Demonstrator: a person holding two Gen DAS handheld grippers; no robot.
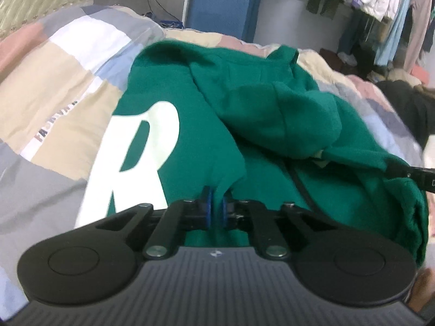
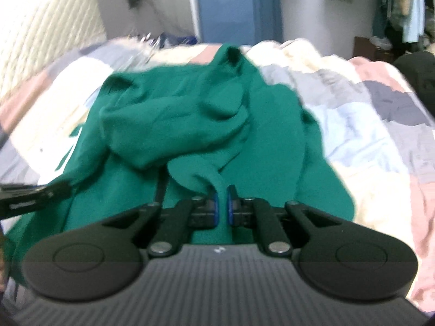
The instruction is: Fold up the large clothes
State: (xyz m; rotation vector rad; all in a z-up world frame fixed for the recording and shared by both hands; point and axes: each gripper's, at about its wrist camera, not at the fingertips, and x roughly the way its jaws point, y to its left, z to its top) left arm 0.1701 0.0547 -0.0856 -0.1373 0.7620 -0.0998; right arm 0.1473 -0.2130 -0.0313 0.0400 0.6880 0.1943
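A green hoodie (image 1: 272,125) with a large white letter R (image 1: 136,146) lies crumpled on a patchwork quilt (image 1: 54,87). Its hood (image 1: 285,119) is bunched on top. My left gripper (image 1: 216,206) is shut on a fold of the green fabric at the near edge. My right gripper (image 2: 222,203) is shut on another fold of the same hoodie (image 2: 190,114). The right gripper's finger tip shows at the right edge of the left wrist view (image 1: 413,174). The left gripper's finger shows at the left edge of the right wrist view (image 2: 30,195).
The quilt (image 2: 367,125) covers a bed. A blue panel (image 1: 223,2) stands against the far wall. Hanging clothes (image 1: 380,0) fill the back right. A dark garment (image 1: 407,108) lies on the bed's right side. A padded headboard (image 2: 40,35) is at left.
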